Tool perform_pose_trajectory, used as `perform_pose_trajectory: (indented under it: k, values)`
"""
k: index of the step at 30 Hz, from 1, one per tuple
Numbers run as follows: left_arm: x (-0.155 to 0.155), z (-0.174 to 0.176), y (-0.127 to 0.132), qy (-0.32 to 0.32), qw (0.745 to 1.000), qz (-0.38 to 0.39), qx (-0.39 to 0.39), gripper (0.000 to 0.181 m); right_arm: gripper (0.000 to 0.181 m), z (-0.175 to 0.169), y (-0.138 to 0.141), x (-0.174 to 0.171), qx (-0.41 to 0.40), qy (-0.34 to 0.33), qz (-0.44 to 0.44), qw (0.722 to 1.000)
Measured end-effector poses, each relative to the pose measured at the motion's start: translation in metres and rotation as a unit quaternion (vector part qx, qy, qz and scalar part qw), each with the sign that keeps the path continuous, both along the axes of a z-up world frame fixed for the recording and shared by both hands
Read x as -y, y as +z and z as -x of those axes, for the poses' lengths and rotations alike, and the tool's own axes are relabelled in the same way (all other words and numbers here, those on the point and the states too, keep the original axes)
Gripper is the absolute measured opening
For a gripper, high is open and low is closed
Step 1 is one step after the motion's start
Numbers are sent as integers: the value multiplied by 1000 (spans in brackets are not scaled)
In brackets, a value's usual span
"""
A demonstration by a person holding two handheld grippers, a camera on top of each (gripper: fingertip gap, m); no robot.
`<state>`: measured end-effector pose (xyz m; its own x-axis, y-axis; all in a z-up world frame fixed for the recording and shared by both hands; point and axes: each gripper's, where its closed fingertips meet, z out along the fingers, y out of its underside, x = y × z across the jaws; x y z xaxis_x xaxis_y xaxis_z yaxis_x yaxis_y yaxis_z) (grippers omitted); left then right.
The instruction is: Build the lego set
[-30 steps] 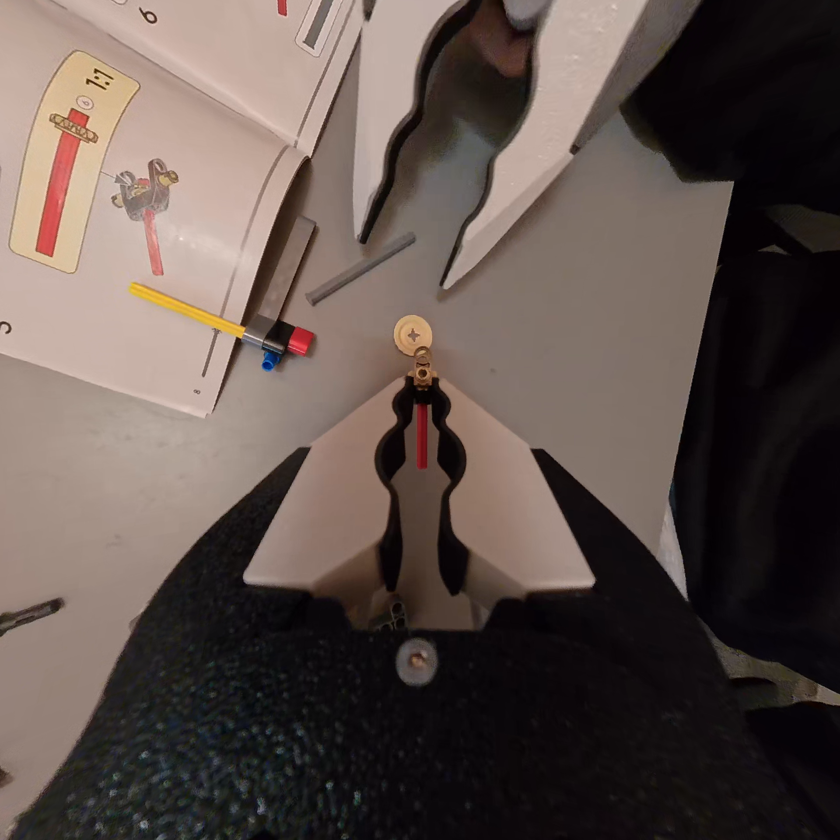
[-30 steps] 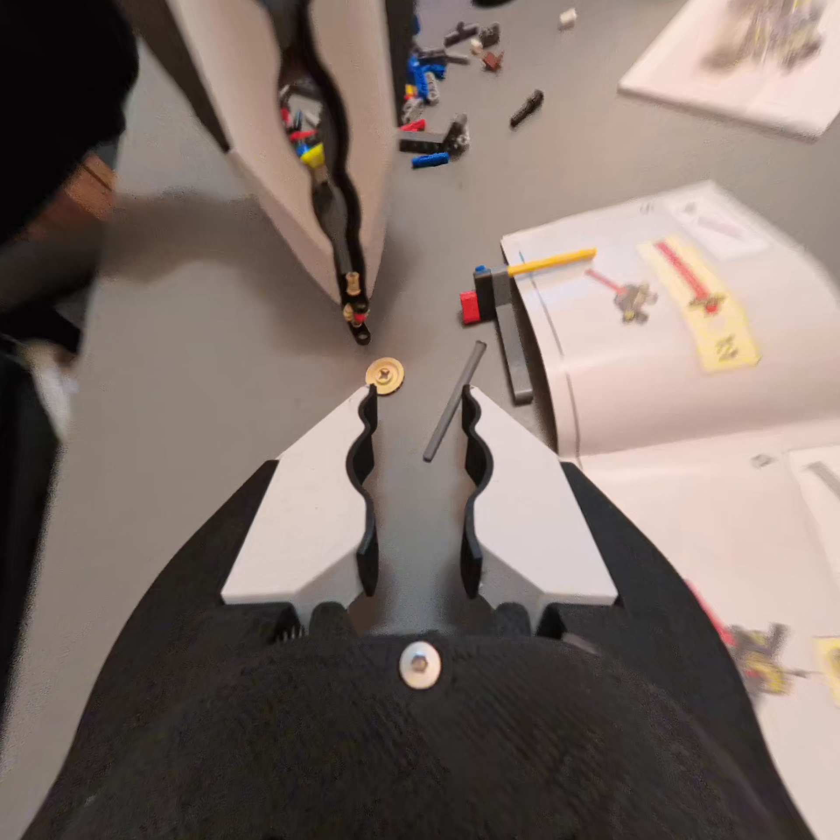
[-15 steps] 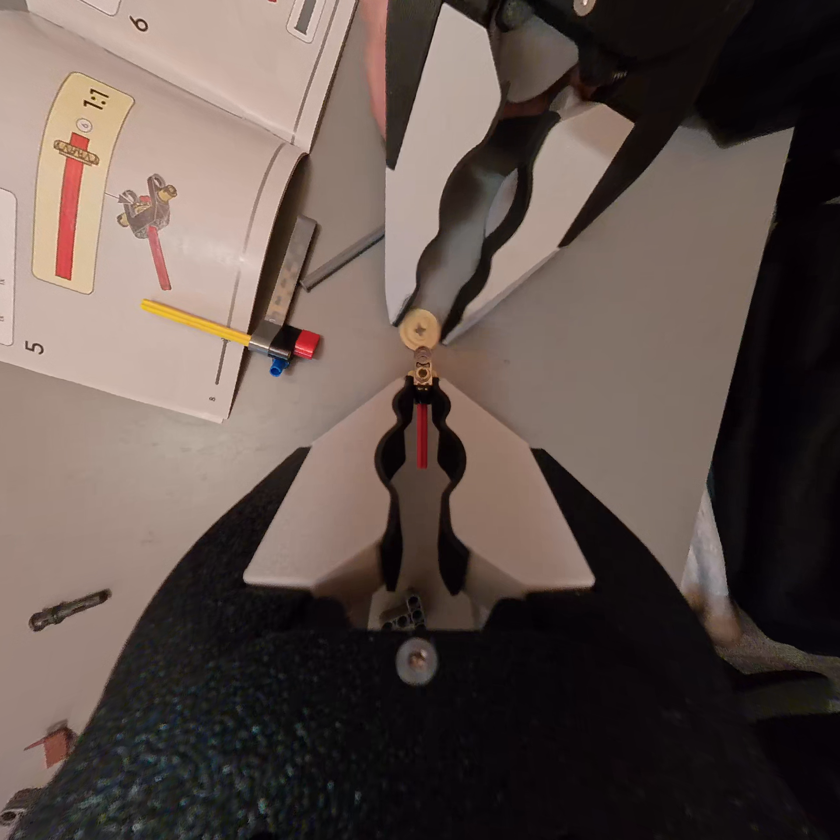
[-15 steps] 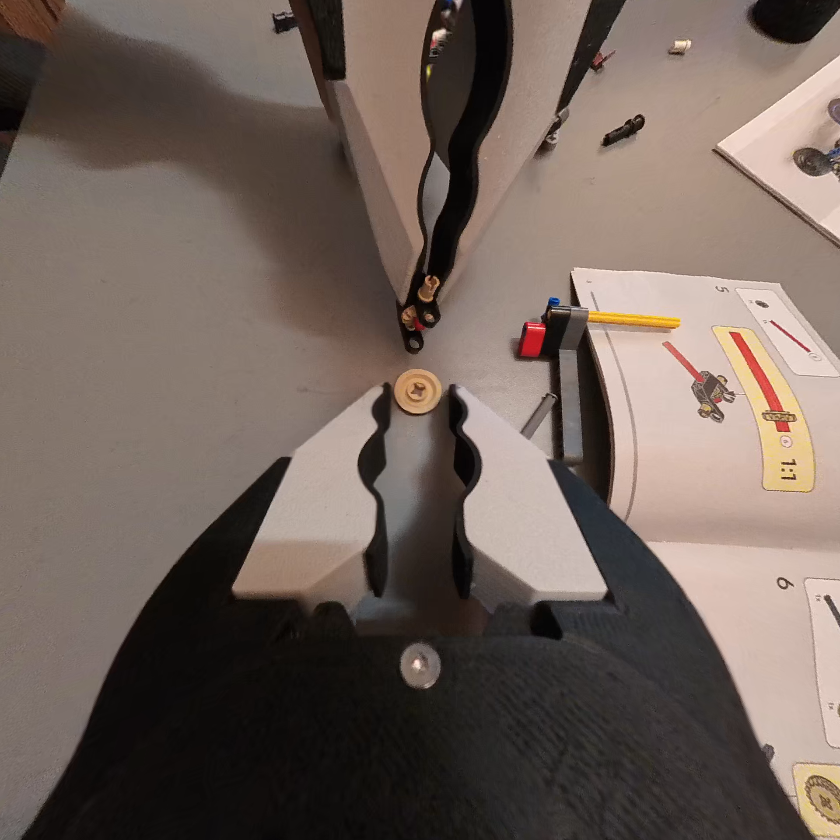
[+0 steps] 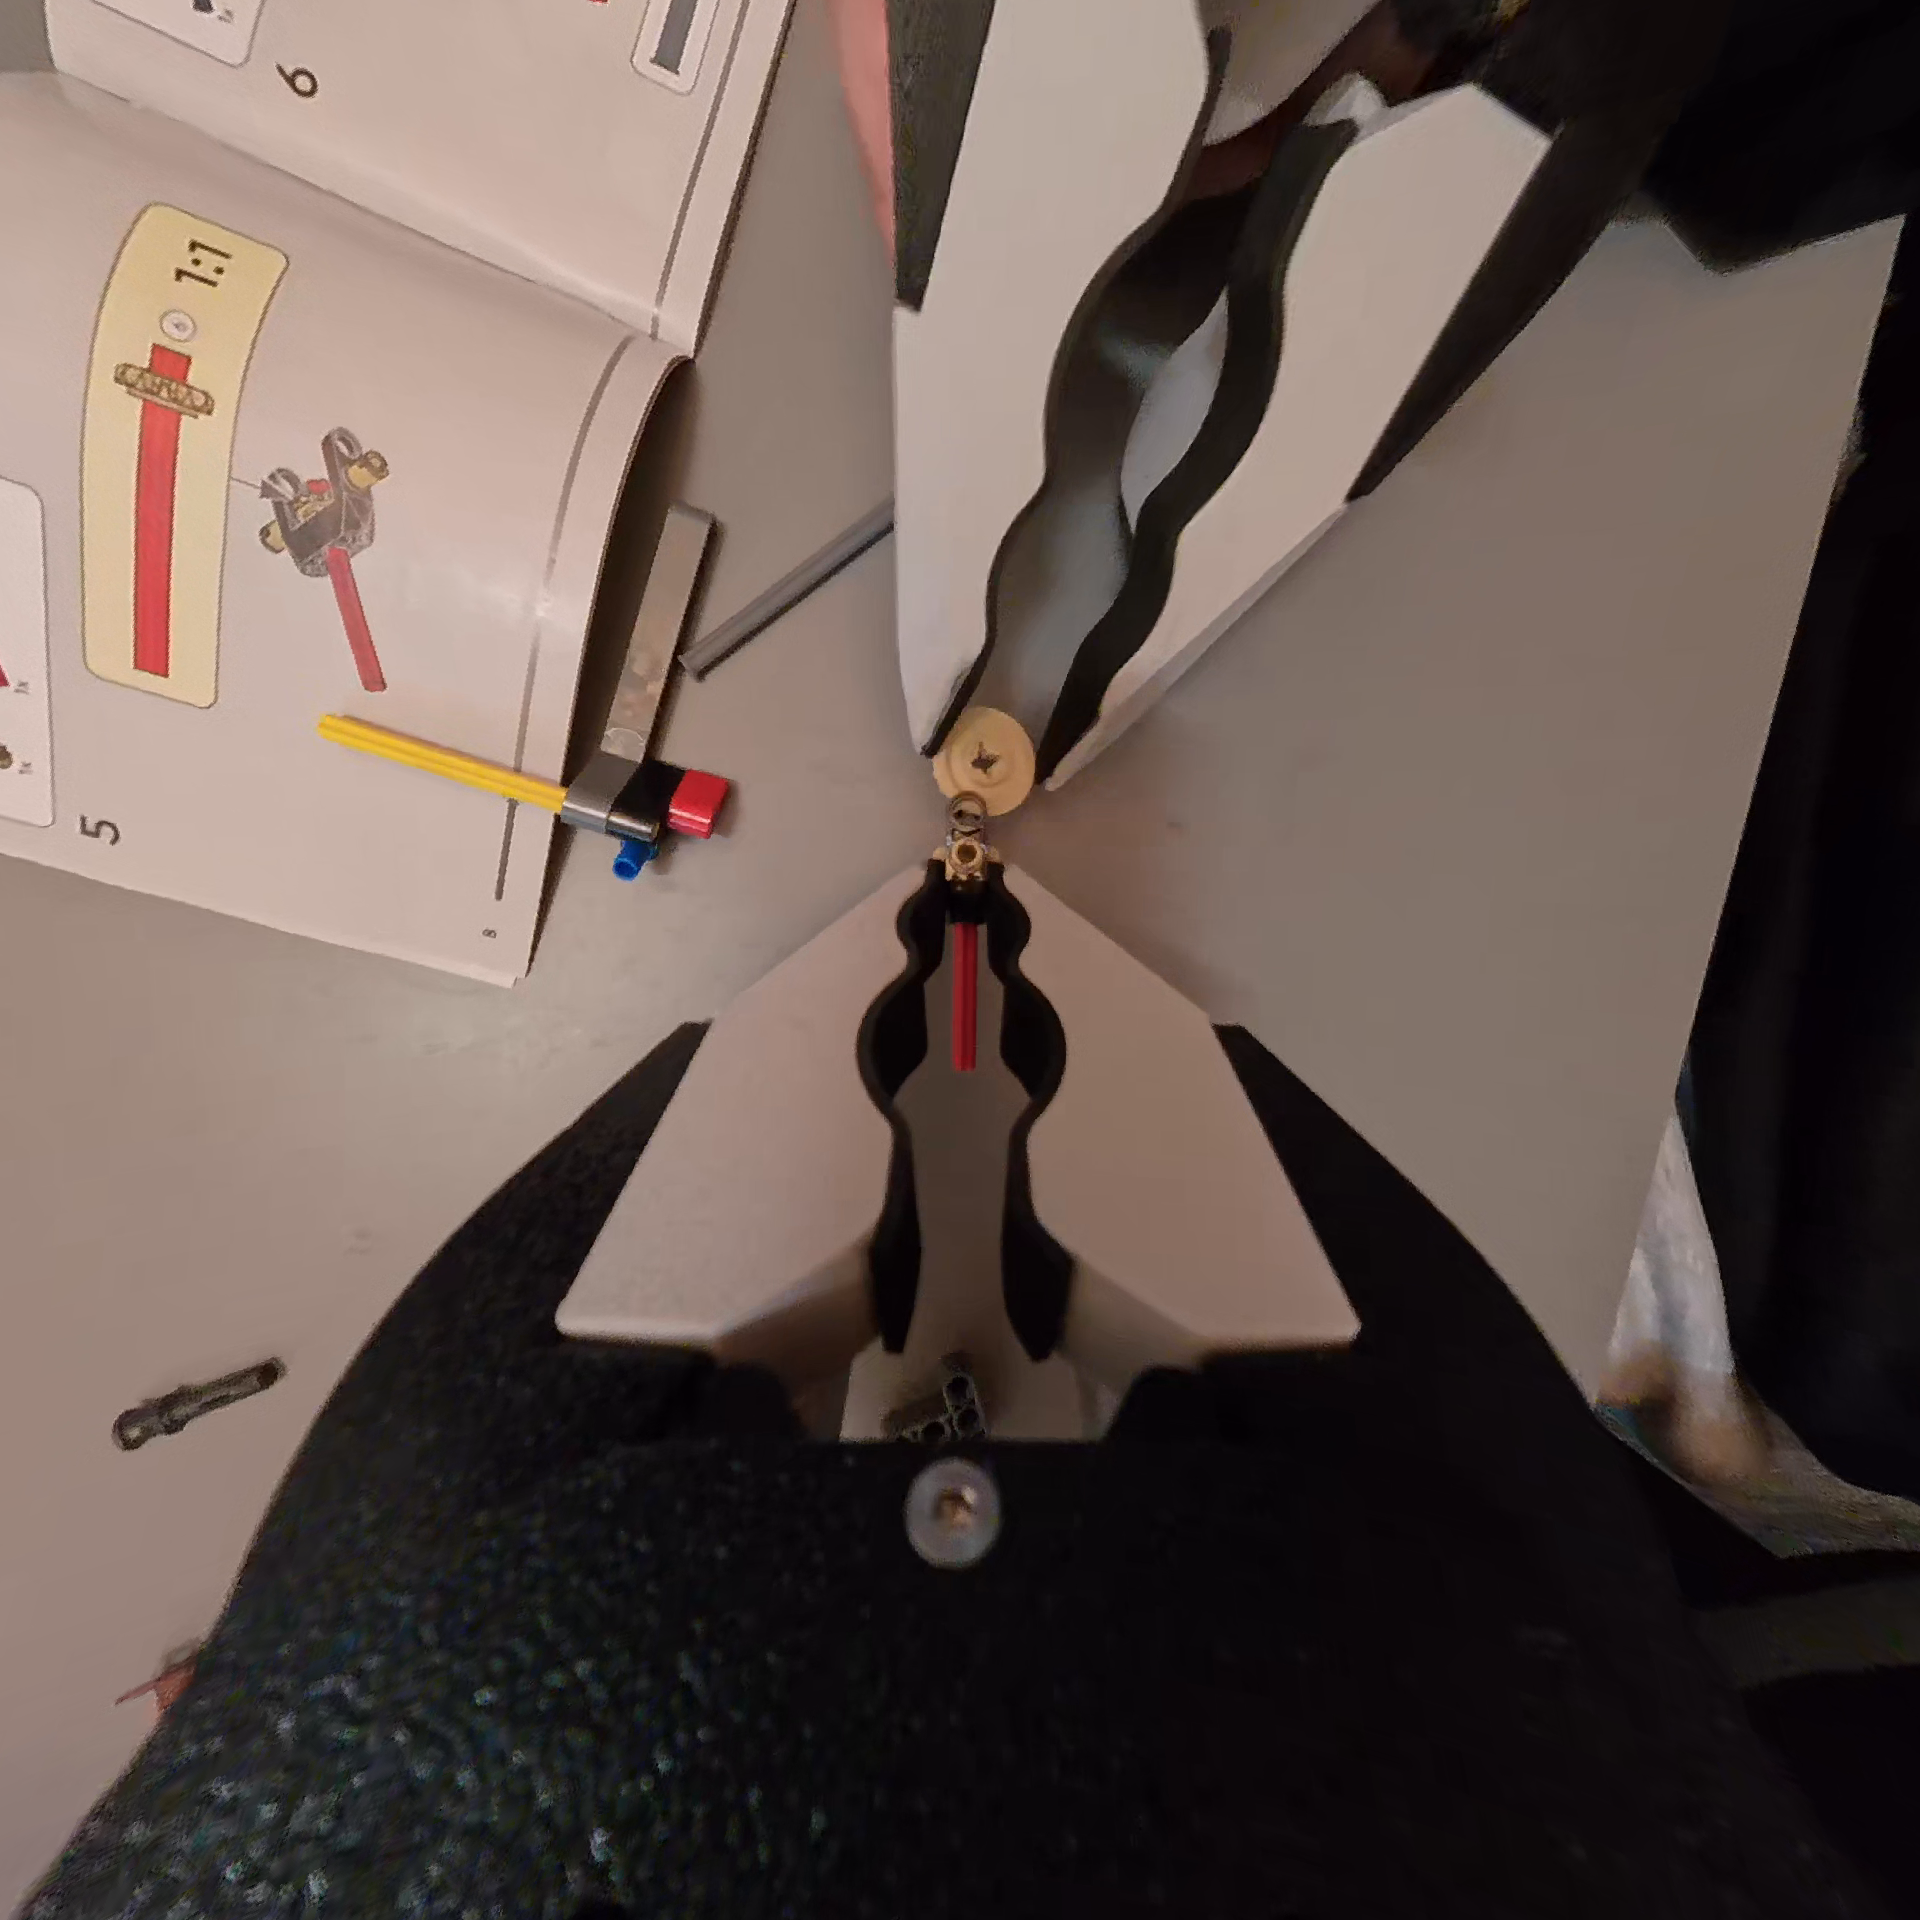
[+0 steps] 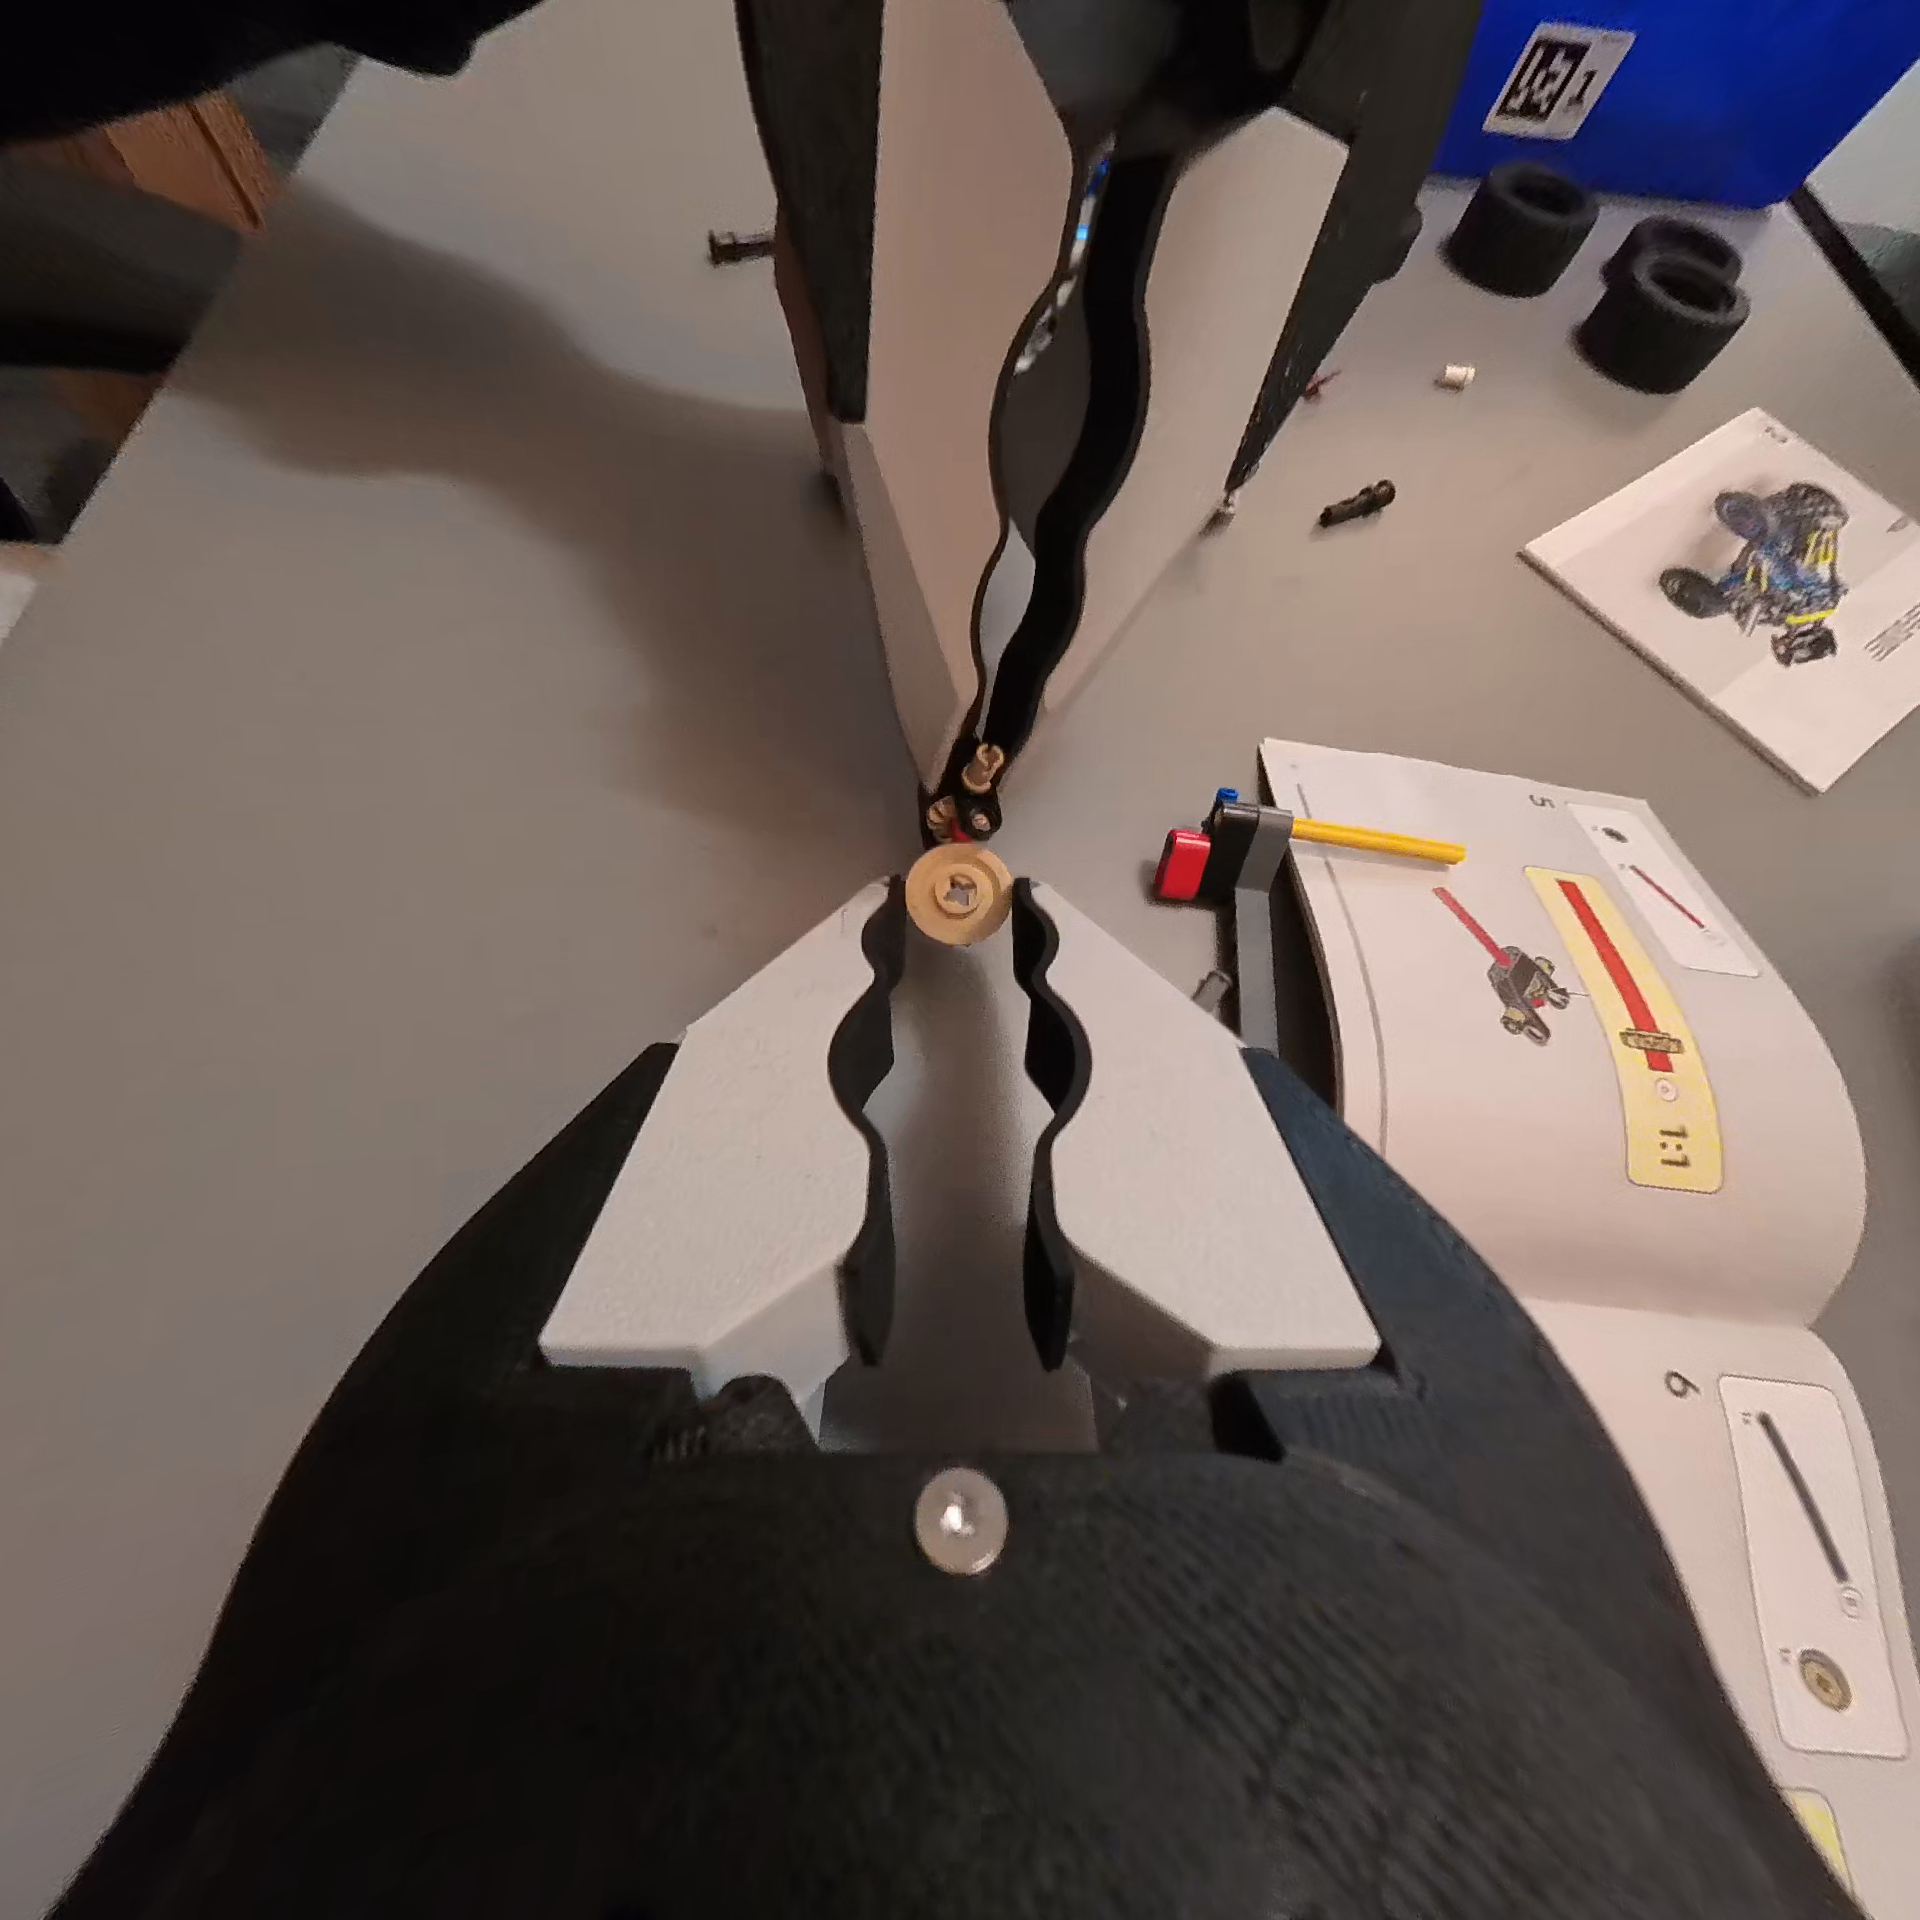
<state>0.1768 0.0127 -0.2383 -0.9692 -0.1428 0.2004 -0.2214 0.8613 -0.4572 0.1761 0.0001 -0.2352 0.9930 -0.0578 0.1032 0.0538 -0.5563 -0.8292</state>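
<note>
My left gripper (image 5: 966, 883) is shut on a small black assembly (image 5: 967, 854) with tan pins and a red axle (image 5: 964, 997), held just above the grey table. It also shows in the right wrist view (image 6: 961, 810). A tan round gear disc (image 6: 958, 896) sits right in front of that assembly. My right gripper (image 6: 958, 902) has its two fingertips against both sides of the disc. In the left wrist view the right gripper (image 5: 987, 758) comes in from above and pinches the disc (image 5: 982, 764).
An open instruction booklet (image 5: 312, 468) lies nearby, with a grey beam sub-assembly carrying a yellow axle and a red piece (image 5: 644, 800) at its edge. A grey axle (image 5: 790, 603) and a black pin (image 5: 192, 1403) lie loose. Black tyres (image 6: 1662, 301), a blue box (image 6: 1662, 83) and a second booklet (image 6: 1766, 592) are farther back. The grippers are tip to tip, or close to it.
My right gripper has moved from beside the grey axle to the tan disc and narrowed its jaws onto it. My left gripper has hardly moved.
</note>
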Motion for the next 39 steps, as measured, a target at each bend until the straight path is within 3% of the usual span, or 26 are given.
perform_pose_trajectory:
  k: [9, 19, 30, 39]
  values:
    - [4, -1, 0, -8, 1000, 11, -10, 5, 18, -2, -10, 1, 7, -2, 31, 999]
    - [4, -1, -1, 34, 995, 32, -89, 5, 19, -3, -9, 6, -18, -2, 27, 999]
    - [7, -1, 0, -29, 999, -24, 22, 5, 18, -2, -11, 3, -17, -3, 31, 999]
    - [6, -2, 0, -45, 997, -40, 39, 5, 18, -1, -10, -2, 0, 1, 31, 1000]
